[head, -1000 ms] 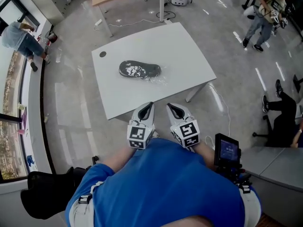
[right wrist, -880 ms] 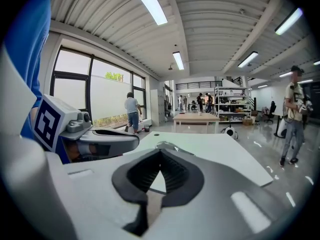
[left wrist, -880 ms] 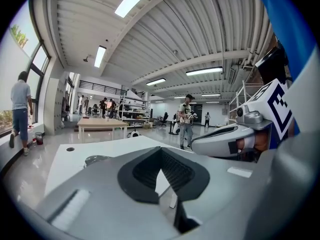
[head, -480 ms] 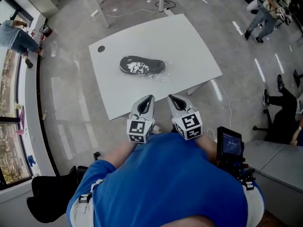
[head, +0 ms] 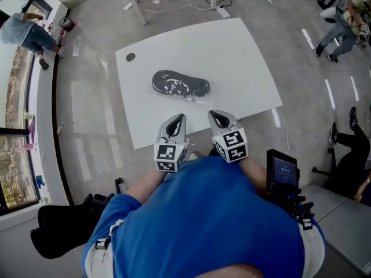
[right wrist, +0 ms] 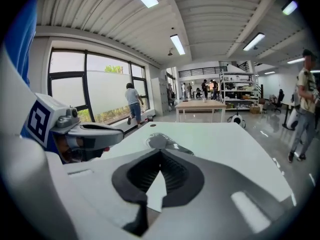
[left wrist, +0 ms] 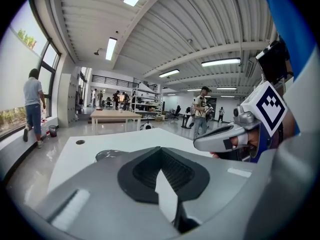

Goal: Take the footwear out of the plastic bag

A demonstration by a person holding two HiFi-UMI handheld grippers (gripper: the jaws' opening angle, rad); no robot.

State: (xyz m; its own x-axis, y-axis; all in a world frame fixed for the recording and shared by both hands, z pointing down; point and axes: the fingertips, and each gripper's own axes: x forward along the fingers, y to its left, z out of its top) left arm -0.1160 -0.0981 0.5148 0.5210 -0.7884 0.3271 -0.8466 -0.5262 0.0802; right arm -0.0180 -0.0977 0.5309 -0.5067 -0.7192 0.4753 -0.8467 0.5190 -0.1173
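Observation:
A dark slipper in a clear plastic bag (head: 181,84) lies flat near the middle of the white table (head: 243,57). The same bagged slipper shows low in the left gripper view (left wrist: 107,155) and ahead in the right gripper view (right wrist: 165,142). My left gripper (head: 179,118) and right gripper (head: 214,115) hover side by side at the table's near edge, short of the bag. Both are shut with nothing between their jaws. The left gripper view shows its own shut gripper (left wrist: 161,150), and the right gripper view its own (right wrist: 161,152).
A round cable hole (head: 130,57) sits at the table's far left corner. A black device with a screen (head: 282,178) is at my right side, and a dark bag (head: 58,233) lies on the floor at left. People stand by the window (head: 26,30) and at far right (head: 345,22).
Both grippers have edged forward over the table's near edge, still shut and side by side. The bagged slipper has not moved on the table.

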